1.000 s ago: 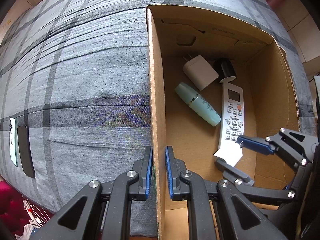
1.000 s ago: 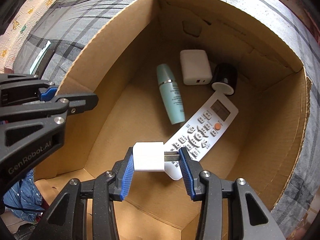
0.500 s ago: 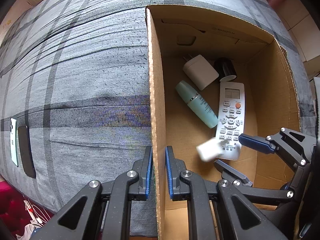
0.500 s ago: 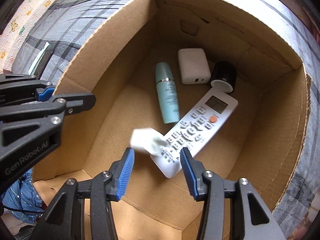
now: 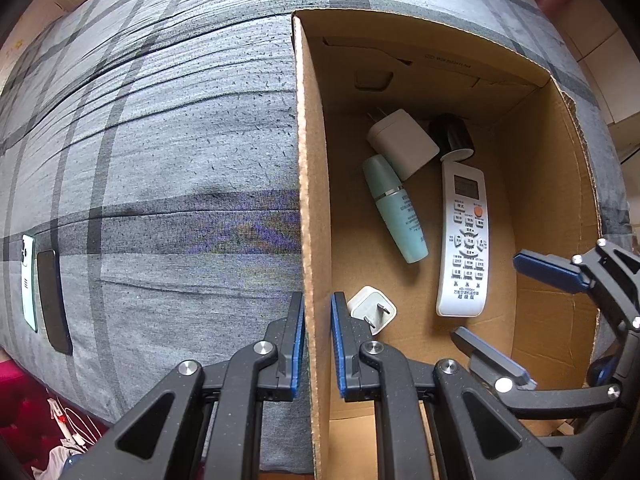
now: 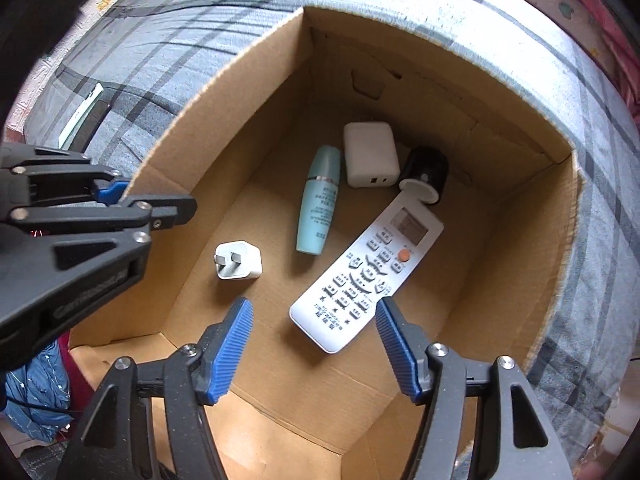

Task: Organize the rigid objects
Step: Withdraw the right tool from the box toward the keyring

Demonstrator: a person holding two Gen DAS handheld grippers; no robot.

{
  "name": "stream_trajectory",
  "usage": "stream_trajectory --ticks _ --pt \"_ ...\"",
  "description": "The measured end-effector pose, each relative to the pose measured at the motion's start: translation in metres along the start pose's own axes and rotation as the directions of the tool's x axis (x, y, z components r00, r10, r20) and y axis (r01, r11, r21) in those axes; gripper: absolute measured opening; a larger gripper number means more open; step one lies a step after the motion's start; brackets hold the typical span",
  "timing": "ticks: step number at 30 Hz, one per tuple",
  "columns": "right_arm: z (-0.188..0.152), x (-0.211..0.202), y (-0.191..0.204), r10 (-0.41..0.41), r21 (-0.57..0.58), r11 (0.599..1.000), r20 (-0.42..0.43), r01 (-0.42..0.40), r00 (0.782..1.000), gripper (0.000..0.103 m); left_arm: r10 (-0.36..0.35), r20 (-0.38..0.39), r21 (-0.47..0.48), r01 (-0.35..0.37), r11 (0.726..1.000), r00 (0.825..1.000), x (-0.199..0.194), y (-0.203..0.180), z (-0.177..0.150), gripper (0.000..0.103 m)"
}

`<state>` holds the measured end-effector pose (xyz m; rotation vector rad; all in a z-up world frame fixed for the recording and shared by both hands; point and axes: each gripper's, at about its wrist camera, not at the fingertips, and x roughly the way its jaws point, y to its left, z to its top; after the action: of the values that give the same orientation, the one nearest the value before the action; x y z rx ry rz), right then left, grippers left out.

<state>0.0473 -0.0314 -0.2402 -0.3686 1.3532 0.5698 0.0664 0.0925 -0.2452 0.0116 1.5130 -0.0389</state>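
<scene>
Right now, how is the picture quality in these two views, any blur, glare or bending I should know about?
Left wrist view: sharp, but fisheye bows the grey checked cover and the cardboard box wall; purple moiré on the cloth, dark corners. Right wrist view: remote and small white plug crisp, soft daylight, no harsh glare; the left gripper body is blurred close up.

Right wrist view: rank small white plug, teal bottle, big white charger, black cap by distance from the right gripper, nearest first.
From the right gripper, jaws just opened, nothing between them:
1. Small white plug, left on the box floor.
2. Teal bottle, centre.
3. Big white charger and black cap, by the far wall: too close to call.
</scene>
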Motion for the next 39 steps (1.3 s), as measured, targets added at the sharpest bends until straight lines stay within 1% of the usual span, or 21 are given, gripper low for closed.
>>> stream_trajectory --ticks 4,6,10,13,14,22,26,34,39 --pt "-0.002 -0.016 -0.009 -0.009 0.017 1.000 0.026 0.009 1.000 0.073 0.005 0.001 0.002 -0.005 1.000 1.000 -0.001 -0.002 0.000 0.013" --pt "-0.002 -0.024 -0.013 -0.015 0.026 1.000 0.037 0.014 0.999 0.081 0.004 0.000 0.001 -0.004 1.000 1.000 -0.002 -0.002 0.000 0.013" --pt "-0.003 -0.037 -0.024 -0.024 0.048 0.999 0.060 0.021 0.998 0.089 0.007 -0.001 -0.001 -0.007 1.000 1.000 -0.002 -0.002 0.000 0.013" --pt "-0.007 -0.045 -0.036 -0.025 0.084 0.996 0.073 0.019 0.997 0.098 0.005 -0.001 -0.004 -0.005 1.000 1.000 -0.002 -0.002 -0.001 0.013" --pt "-0.008 -0.048 -0.041 -0.027 0.095 0.995 0.077 0.020 0.997 0.102 0.005 -0.002 -0.005 -0.005 1.000 1.000 -0.002 -0.002 -0.001 0.013" --pt "-0.018 -0.071 -0.081 -0.066 0.184 0.982 0.123 0.043 0.990 0.103 0.014 -0.004 -0.002 -0.014 1.000 1.000 -0.002 -0.004 0.000 0.013" --pt "-0.023 -0.077 -0.104 -0.094 0.234 0.970 0.128 0.062 0.987 0.103 0.014 -0.005 -0.003 -0.014 1.000 1.000 -0.002 -0.004 0.000 0.013" --pt "-0.040 -0.071 -0.146 -0.154 0.326 0.939 0.103 0.112 0.983 0.103 0.019 -0.003 -0.001 -0.019 1.000 1.000 -0.003 -0.006 0.000 0.013" --pt "-0.049 -0.060 -0.166 -0.160 0.368 0.922 0.084 0.118 0.984 0.103 0.021 -0.002 -0.004 -0.021 1.000 1.000 -0.004 -0.007 -0.001 0.013"
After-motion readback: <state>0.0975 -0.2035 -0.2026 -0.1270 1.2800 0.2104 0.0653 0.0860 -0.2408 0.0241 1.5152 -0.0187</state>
